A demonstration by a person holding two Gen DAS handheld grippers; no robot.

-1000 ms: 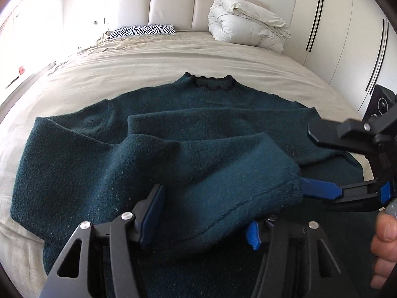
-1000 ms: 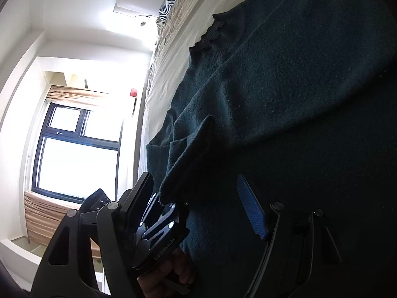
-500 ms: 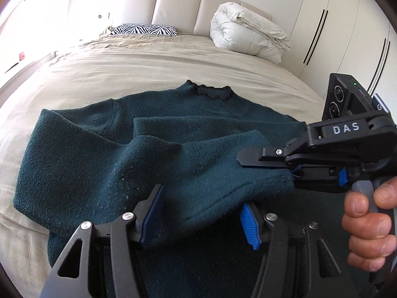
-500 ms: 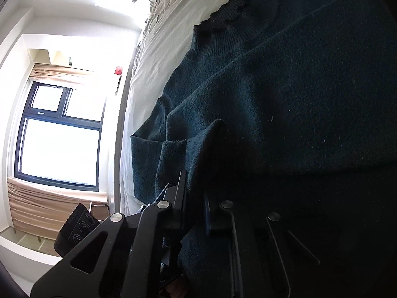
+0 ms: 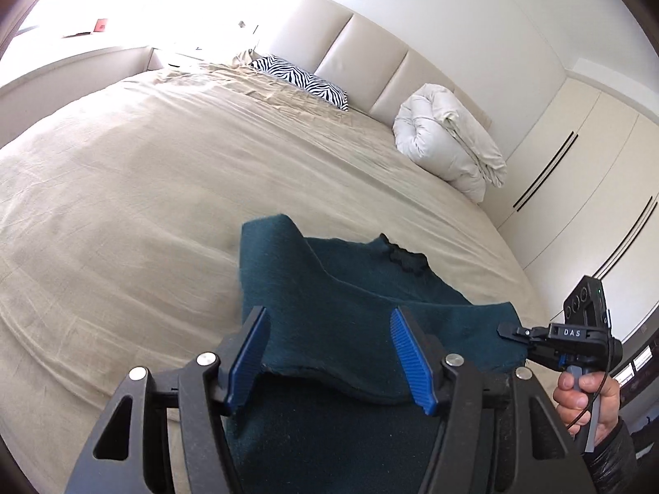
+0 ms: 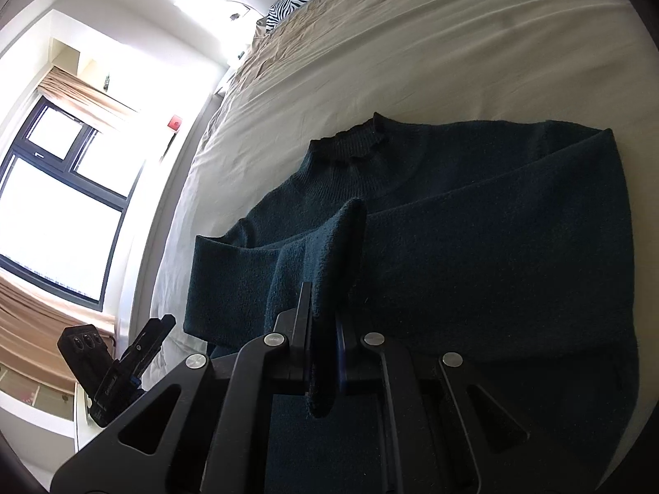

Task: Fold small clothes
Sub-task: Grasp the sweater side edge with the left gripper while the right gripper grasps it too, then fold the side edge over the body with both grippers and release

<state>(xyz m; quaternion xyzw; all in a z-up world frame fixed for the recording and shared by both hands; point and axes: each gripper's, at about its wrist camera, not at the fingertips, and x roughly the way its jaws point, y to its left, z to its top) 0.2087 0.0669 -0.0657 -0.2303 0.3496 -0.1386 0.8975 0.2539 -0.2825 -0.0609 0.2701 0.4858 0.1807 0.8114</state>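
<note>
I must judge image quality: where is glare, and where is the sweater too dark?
Left wrist view: glare washes out the upper left corner, and the sweater reads clearly teal. Right wrist view: the window is overexposed, and the sweater looks almost black in shadow.

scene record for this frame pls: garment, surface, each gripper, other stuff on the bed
garment: dark teal sweater, partly folded, collar toward headboard
surface: bed with beige sheet
right gripper: shut on a raised sweater fold
left gripper: pads apart, sweater edge between them, no clamp visible
other items: zebra pillow, rolled white duvet
</note>
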